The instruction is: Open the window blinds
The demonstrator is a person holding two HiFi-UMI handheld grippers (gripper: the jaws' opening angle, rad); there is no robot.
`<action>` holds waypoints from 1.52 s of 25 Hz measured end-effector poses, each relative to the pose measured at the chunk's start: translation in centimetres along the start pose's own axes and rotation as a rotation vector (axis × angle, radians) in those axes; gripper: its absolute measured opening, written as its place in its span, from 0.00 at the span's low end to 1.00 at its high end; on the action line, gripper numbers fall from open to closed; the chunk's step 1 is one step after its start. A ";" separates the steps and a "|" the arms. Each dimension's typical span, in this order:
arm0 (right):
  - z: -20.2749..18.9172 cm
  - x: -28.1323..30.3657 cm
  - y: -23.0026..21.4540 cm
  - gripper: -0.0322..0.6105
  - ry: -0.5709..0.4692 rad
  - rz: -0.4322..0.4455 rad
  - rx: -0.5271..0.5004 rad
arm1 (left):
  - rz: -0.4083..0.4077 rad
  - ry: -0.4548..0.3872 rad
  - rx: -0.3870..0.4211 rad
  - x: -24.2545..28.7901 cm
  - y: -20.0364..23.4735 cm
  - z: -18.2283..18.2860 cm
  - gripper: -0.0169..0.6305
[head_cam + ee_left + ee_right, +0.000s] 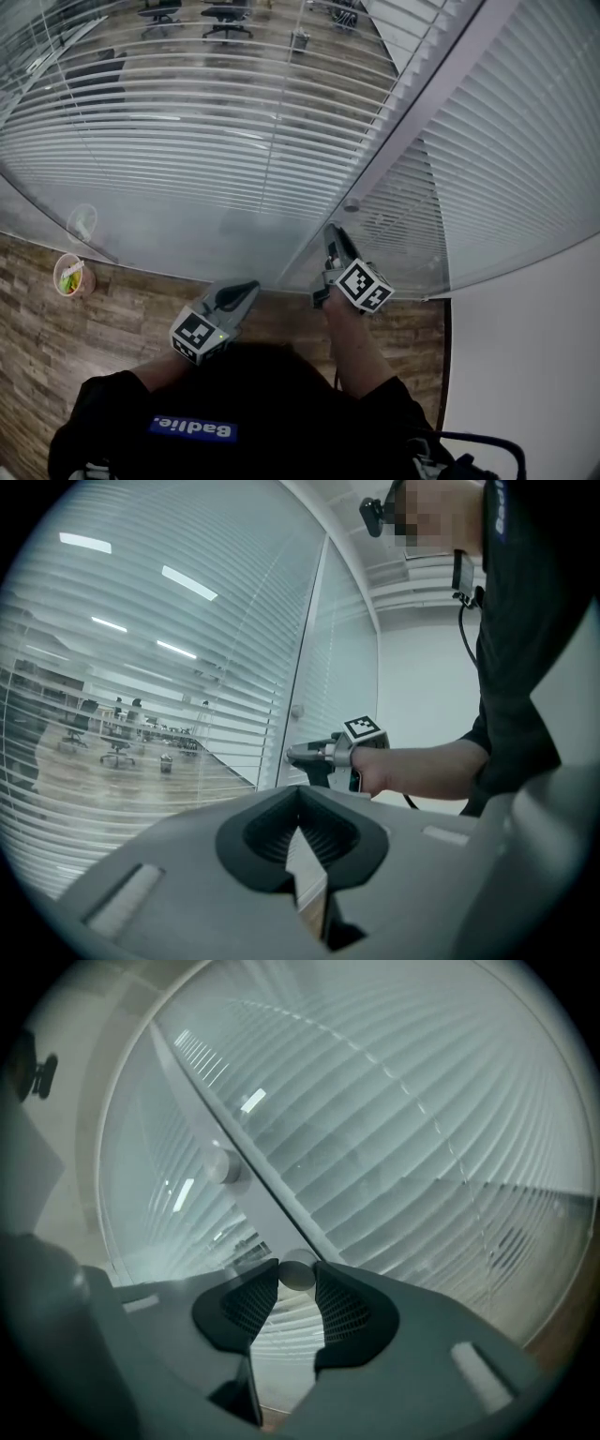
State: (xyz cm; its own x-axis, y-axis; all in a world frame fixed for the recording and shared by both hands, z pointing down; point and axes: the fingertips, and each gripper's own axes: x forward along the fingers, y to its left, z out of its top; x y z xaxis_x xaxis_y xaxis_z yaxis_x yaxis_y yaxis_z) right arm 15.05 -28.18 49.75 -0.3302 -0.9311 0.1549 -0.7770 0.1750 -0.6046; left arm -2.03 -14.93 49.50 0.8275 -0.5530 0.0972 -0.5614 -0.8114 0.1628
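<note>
Nearest the head camera, at 6 o'clock, is the person (262, 403) in a dark top; just above, the left claw (251, 287) at 7 o'clock and the right claw (332, 232) near centre both point toward 12 o'clock, at the glass; the window blinds (187, 141) fill the upper picture behind that glass, split by a pale frame post (422, 122) running from 6 toward 1 o'clock; office chairs show through the slats of the left pane; a small cup (70, 276) stands on the wooden floor (56, 347) at 9 o'clock.

In the left gripper view the left claw (300, 797) has its jaws pressed together at the tips, with nothing between them; beyond it, at 12 o'clock, the right claw (292, 754) reaches up to the post, and an upper knob (297, 710) sits just above it; slats spread away toward 9 o'clock.

In the right gripper view the right claw (298, 1267) pinches a round knob (298, 1274) on the post, one pad on each side; the upper knob (222, 1164) lies toward 10 o'clock along the same post; the slats on the 2 o'clock side lie flat and close together.
</note>
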 end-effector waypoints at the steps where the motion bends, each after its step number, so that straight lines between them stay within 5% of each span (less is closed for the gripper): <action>1: 0.0 0.0 0.1 0.25 0.013 -0.028 -0.089 | 0.001 0.000 0.000 0.0 0.0 0.0 0.03; 12: -0.3 0.1 0.9 0.25 0.095 -0.200 -0.640 | 0.009 0.001 0.001 -0.5 0.2 -0.1 0.03; 25: -1.4 0.2 1.8 0.24 0.173 -0.382 -1.525 | -0.003 0.002 -0.003 -0.2 -0.1 -0.3 0.02; 29: -1.7 0.2 1.7 0.24 0.186 -0.401 -1.709 | -0.007 0.004 -0.004 -0.3 -0.2 -0.5 0.03; 31: -1.8 0.2 1.5 0.25 0.196 -0.392 -1.708 | -0.005 0.006 -0.003 -0.4 -0.3 -0.5 0.03; 33: -2.0 0.2 1.2 0.33 0.202 -0.350 -1.574 | -0.003 0.007 0.000 -0.5 -0.4 -0.5 0.03; 35: -2.2 0.0 1.1 0.40 0.197 -0.294 -1.347 | -0.002 0.008 0.004 -0.5 -0.4 -0.5 0.03; 38: -1.9 -0.5 0.8 0.41 0.157 -0.199 -0.875 | -0.001 0.011 0.002 -0.7 -0.5 -0.7 0.03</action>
State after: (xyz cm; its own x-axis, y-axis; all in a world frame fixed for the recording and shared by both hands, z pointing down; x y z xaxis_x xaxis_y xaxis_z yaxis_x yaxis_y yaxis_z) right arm 13.58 -27.01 50.73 -0.1659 -0.9269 0.3367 -0.9355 0.2559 0.2436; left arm -2.29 -14.04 50.02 0.8284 -0.5497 0.1079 -0.5602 -0.8125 0.1613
